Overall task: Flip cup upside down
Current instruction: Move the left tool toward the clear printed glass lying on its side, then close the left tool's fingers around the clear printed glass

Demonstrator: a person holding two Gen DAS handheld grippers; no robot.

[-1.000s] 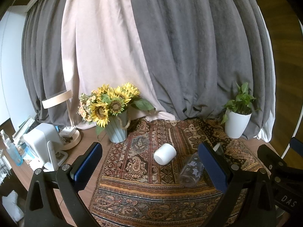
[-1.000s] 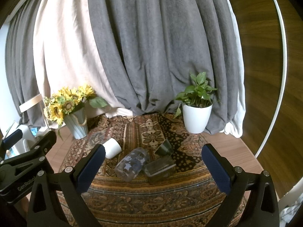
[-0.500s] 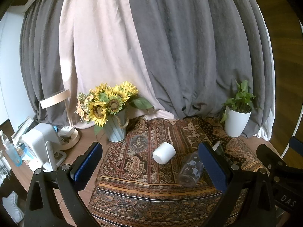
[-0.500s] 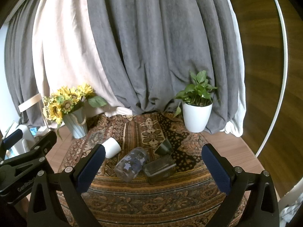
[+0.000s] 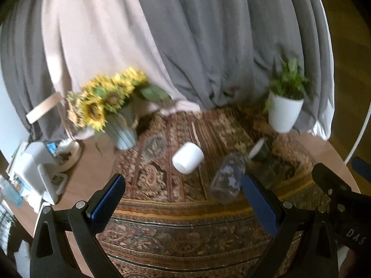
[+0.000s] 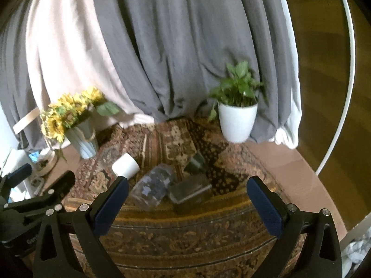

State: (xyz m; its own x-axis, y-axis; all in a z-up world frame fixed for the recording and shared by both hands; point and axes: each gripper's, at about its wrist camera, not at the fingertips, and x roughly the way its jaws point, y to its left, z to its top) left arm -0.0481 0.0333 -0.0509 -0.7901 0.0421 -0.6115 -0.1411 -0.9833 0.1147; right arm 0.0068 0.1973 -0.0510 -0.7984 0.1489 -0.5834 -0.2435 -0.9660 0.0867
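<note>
Grey and cream curtains (image 6: 162, 46) are seen behind a round wooden table (image 6: 278, 159) draped with a patterned cloth (image 6: 185, 236), a vase of sunflowers (image 6: 69, 120) at its left and a potted plant (image 6: 237, 115) at its right. Four cups are shown lying on their sides on the cloth: a white cup (image 5: 187, 157) nearest the sunflowers, a clear printed glass (image 6: 153, 187) just beside it, a square clear glass (image 6: 190, 192) touching that one, and a small dark cup (image 6: 196, 162) behind. None has been turned over yet. The left tool (image 5: 183, 206) and the right tool (image 6: 187, 206) are both held wide apart with nothing between their pads. Compared with half a second ago, both views are tipped downwards and blurred, the cups are placed higher and larger in the frame, and more of the near cloth is revealed; the cups themselves are not shifted. This is read as the start of an approach, with the grasp and the flip entirely left to do. Which cup is meant cannot be told; the white one lies closest to the left tool's line.
</note>
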